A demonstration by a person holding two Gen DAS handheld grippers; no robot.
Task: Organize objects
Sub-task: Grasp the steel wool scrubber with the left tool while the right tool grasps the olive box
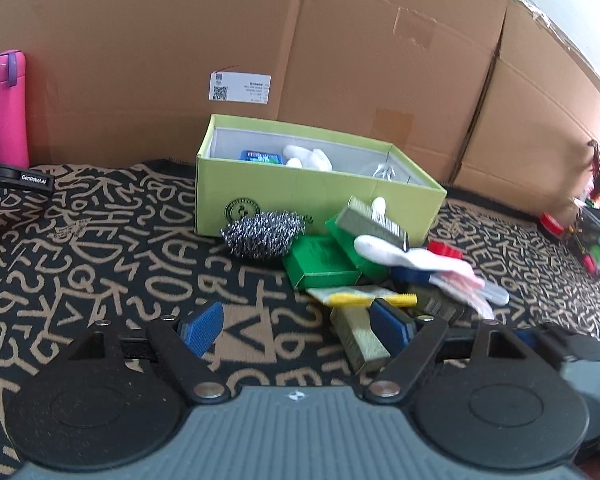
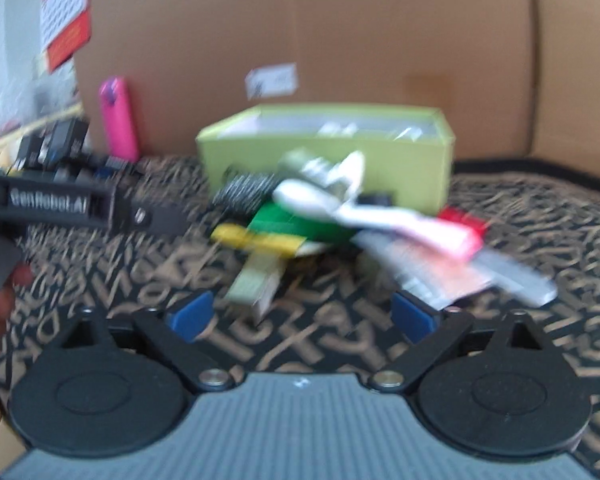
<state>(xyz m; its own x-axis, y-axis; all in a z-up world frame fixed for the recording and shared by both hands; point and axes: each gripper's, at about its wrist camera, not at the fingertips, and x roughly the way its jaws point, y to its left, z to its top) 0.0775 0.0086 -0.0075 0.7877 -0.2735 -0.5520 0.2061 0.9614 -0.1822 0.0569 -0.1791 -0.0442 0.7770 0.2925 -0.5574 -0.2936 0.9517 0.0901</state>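
The task was partly done, by the look of it. The green box (image 1: 300, 192) stood open on the patterned cloth (image 1: 100, 264) against a cardboard wall (image 1: 340, 40), and it already held a few things: a blue packet (image 1: 260, 157), something white (image 1: 308, 158) and a clear item (image 1: 382, 170) toward its right end. Most of the job remained, though. A heap lay on the cloth just in front of the box: a steel scourer (image 1: 262, 234) touching the box's front wall, a green carton (image 1: 320, 266), a grey brush (image 1: 374, 222), a white sock-like piece (image 1: 404, 256), a red piece (image 1: 444, 249), a yellow comb (image 1: 374, 300) and an olive block (image 1: 360, 336). The left gripper (image 1: 300, 326) had its jaws spread with nothing between the pads; the olive block lay just beside its right pad. The right gripper (image 2: 306, 316) was likewise spread and empty, low over the cloth near the front of the heap, though that view was blurred. A pink bottle (image 1: 10, 108) stood apart at the left by the cardboard; whether it belonged to the sorting could not be told. The heap would need to go in piece by piece, I judged.
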